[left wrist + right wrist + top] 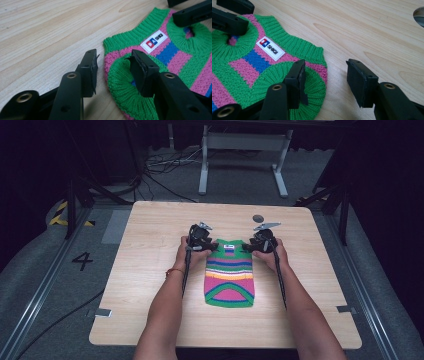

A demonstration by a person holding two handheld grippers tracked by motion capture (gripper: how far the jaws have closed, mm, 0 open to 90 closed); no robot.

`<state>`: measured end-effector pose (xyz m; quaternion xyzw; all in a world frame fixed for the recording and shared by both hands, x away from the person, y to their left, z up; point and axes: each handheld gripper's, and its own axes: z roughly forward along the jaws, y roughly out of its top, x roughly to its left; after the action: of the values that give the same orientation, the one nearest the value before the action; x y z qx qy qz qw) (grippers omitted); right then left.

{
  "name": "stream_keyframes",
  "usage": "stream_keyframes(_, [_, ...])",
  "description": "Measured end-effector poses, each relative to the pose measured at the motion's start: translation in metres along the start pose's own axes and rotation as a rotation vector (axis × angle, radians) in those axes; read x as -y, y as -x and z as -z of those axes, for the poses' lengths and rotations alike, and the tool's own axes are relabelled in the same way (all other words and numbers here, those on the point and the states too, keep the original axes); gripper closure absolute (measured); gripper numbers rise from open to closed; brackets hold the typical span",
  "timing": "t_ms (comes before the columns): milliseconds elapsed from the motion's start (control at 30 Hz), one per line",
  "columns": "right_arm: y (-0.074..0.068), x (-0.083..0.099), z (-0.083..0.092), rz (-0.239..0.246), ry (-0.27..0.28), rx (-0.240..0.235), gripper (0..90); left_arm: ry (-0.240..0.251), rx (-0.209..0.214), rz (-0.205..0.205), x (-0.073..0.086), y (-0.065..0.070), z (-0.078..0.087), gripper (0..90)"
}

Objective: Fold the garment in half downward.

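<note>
A small knitted sweater (pixel 229 275) is lying flat near the middle of the wooden table (pixel 150 270) — striped in green, pink, blue and a little orange, with its neck end pointing away from the person. A white label (pixel 154 41) is sitting just below the green collar.

The person is reaching in with both forearms, and each hand is holding a gripper at one of the sweater's top corners. The left gripper (pixel 200 239) is standing at the left shoulder with its jaws spread apart. In the left gripper view, one jaw is sitting over bare wood just beside the knit, and the other is over the green ribbed armhole (pixel 122 82); nothing is being pinched between them.

The right gripper (pixel 261 240) is mirroring this at the right shoulder, its jaws also wide apart — one over the green armhole edge (pixel 314 82), the other over bare table. Whether either jaw is touching the knit, I cannot tell.

A small dark round spot (pixel 258 218) is showing on the tabletop beyond the right gripper.
</note>
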<state>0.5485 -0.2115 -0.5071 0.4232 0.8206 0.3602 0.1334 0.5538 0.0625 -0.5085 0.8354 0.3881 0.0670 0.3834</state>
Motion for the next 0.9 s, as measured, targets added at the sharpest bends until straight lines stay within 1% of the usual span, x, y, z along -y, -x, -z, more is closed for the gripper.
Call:
stream_keyframes(67, [-0.002,-0.001,0.000,0.014,-0.009,0.012,52.4,-0.003,0.006,-0.010,0.000,0.001,0.000,61.1])
stream_keyframes(100, [-0.003,-0.001,0.000,0.020,-0.015,0.011,55.9,-0.001,0.008,-0.014,0.000,0.003,-0.001,64.0])
stream_keyframes(133, [-0.004,-0.002,0.000,0.027,-0.021,0.007,60.3,-0.010,0.011,-0.031,0.000,0.004,0.000,67.0])
stream_keyframes(233, [-0.009,-0.003,0.001,0.038,-0.033,-0.010,70.4,-0.013,0.023,-0.033,0.001,0.005,0.000,73.1])
stream_keyframes(300, [-0.010,-0.004,0.000,0.046,-0.037,-0.015,74.9,-0.019,0.026,-0.037,0.002,0.006,0.001,77.0])
stream_keyframes(333, [-0.011,-0.004,0.000,0.047,-0.039,-0.017,77.7,-0.021,0.025,-0.042,0.001,0.006,0.001,79.1])
stream_keyframes(400, [-0.014,-0.005,0.001,0.065,-0.048,-0.018,83.8,-0.027,0.007,-0.064,0.001,0.010,0.002,82.4])
stream_keyframes(433, [-0.015,-0.006,0.001,0.075,-0.052,-0.013,84.6,-0.027,0.001,-0.069,0.001,0.011,0.002,83.1])
stream_keyframes(500, [-0.015,-0.007,0.002,0.081,-0.052,-0.011,85.2,-0.037,-0.020,-0.086,-0.001,0.013,0.003,83.6])
stream_keyframes(567, [-0.016,-0.008,0.005,0.086,-0.044,-0.011,85.4,-0.032,-0.036,-0.104,-0.003,0.015,0.006,83.6])
stream_keyframes(600, [-0.015,-0.008,0.007,0.086,-0.027,-0.017,85.5,-0.024,-0.037,-0.100,-0.004,0.016,0.008,83.5])
stream_keyframes(667, [-0.016,-0.010,0.013,0.090,0.000,-0.031,85.5,-0.005,-0.038,-0.107,-0.006,0.016,0.013,83.3])
stream_keyframes(733, [-0.017,-0.011,0.017,0.099,0.015,-0.038,85.6,-0.004,-0.044,-0.129,-0.007,0.019,0.018,83.3])
stream_keyframes(800, [-0.019,-0.012,0.025,0.109,0.034,-0.050,85.5,0.011,-0.041,-0.145,-0.008,0.023,0.025,83.4])
stream_keyframes(867, [-0.023,-0.013,0.033,0.131,0.059,-0.065,85.5,0.013,-0.046,-0.170,-0.008,0.026,0.030,83.3])
stream_keyframes(900, [-0.023,-0.013,0.033,0.131,0.059,-0.065,85.5,0.013,-0.046,-0.170,-0.008,0.026,0.030,83.1])
